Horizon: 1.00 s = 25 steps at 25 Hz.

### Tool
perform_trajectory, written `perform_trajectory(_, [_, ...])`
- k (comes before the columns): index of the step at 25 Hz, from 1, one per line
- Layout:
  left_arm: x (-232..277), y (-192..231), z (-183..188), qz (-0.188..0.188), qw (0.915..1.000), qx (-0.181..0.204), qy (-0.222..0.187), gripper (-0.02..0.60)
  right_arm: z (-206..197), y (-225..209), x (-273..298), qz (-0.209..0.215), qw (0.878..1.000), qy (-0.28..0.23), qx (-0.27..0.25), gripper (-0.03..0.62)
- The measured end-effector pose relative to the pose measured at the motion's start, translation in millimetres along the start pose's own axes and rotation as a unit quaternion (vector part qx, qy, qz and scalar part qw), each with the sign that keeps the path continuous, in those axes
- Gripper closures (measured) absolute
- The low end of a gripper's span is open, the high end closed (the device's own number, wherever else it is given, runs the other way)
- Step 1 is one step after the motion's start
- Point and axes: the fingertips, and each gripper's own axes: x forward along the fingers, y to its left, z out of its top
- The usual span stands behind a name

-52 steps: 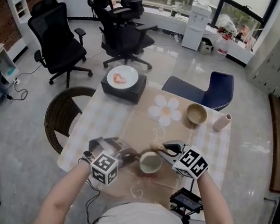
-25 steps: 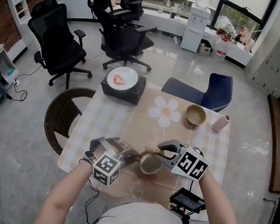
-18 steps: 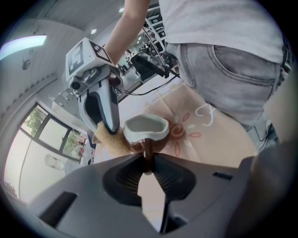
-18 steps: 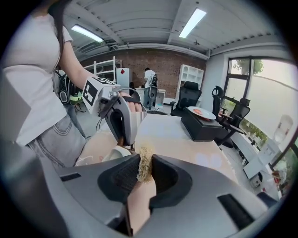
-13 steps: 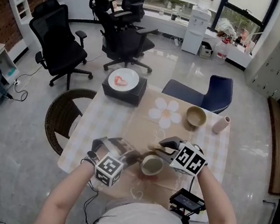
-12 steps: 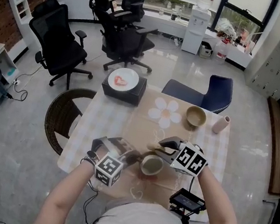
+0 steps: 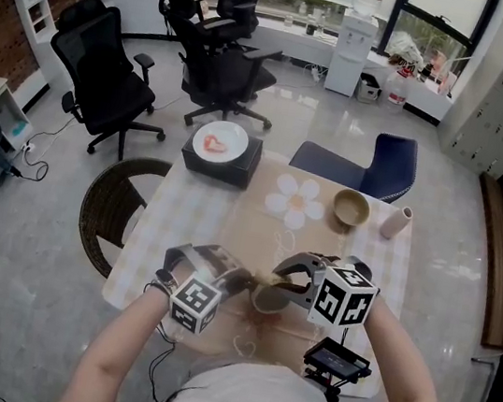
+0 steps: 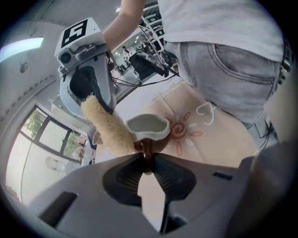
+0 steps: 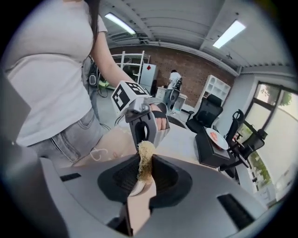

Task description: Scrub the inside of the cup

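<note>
The left tongs (image 8: 146, 160) are clenched on the brown handle of the cup (image 8: 148, 128), the handle pinched between the two pads. The cup is pale inside, with a wavy rim, and its mouth faces up. From the head view the left tongs (image 7: 237, 283) reach in from the left and the cup (image 7: 266, 298) sits right at their tips, over a tan cloth (image 7: 258, 220) with line drawings on it, near the front edge of the counter (image 7: 157, 228).

The right tongs (image 9: 143, 174) are clenched on a scrubber (image 9: 145, 160), a rough straw-coloured fibre stick that stands out past the pads. In the left gripper view the right tongs (image 8: 91, 88) hang above and to the left of the cup, and the scrubber (image 8: 108, 126) slants down from them. Its lower end lies against the outside of the cup by the handle, not down inside it as far as that view shows. In the head view the right tongs (image 7: 292, 273) come in from the right, just beside the cup.

Further back on the counter a white flower-shaped mat (image 7: 295, 198) lies at the far end of the cloth. An empty bowl (image 7: 352, 206) stands to its right, with a small pink vase (image 7: 394, 220) just beside the bowl. At the far left corner a plate (image 7: 220, 139) with something red on it rests on a black box (image 7: 229, 165). A blue chair (image 7: 376, 163) stands behind the counter.
</note>
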Motion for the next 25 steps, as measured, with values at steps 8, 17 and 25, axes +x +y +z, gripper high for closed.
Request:
perform_trajectory(8, [-1, 3, 2, 0.004, 1.0000, 0.003, 0.004, 0.514, -6, -5, 27, 0.043, 0.996, 0.062, -0.056, 0.523])
perform_trajectory(17, [-1, 1, 3, 0.007, 0.9999, 0.012, 0.007, 0.514, -38, -26, 45, 0.074, 0.991, 0.107, 0.036, 0.524])
perform_trajectory(25, [8, -4, -6, 0.013, 0.9986, 0.045, 0.025, 0.514, -47, -47, 36, 0.055, 0.976, 0.030, 0.210, 0.523])
